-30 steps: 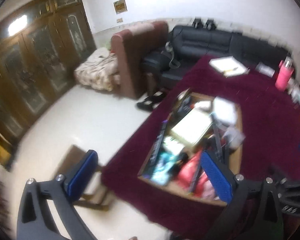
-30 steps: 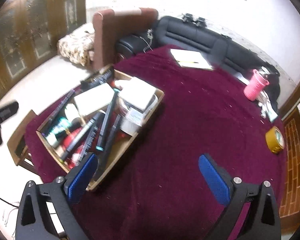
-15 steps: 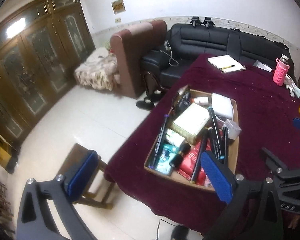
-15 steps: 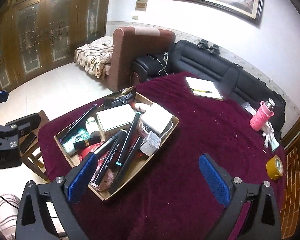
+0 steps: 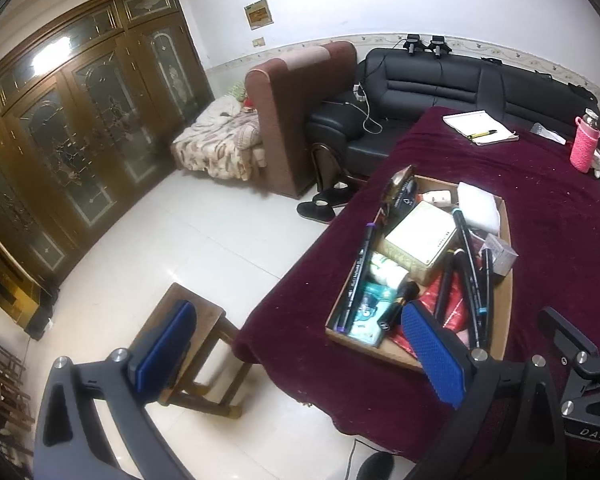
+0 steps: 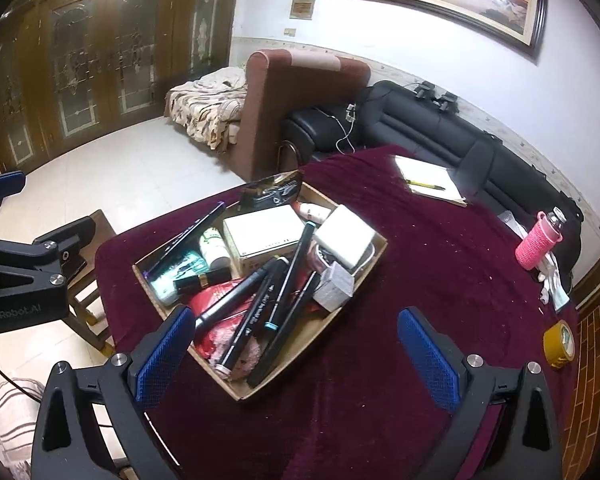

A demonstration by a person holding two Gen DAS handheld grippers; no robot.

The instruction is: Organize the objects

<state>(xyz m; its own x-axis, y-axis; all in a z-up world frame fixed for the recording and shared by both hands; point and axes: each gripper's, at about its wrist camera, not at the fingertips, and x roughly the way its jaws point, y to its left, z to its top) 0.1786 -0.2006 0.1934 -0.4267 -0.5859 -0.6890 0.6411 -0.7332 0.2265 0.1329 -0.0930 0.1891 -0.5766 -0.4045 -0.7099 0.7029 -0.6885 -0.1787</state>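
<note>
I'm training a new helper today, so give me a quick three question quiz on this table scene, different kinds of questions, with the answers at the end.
1. True or false: the left gripper and the right gripper are both open and empty.
2. What lies on the notepad? A) a yellow pen B) scissors C) a key
3. Fill in: the tape roll rests on the maroon tablecloth, ____ the cardboard box.

Key: 1 true; 2 A, the yellow pen; 3 outside.
</note>
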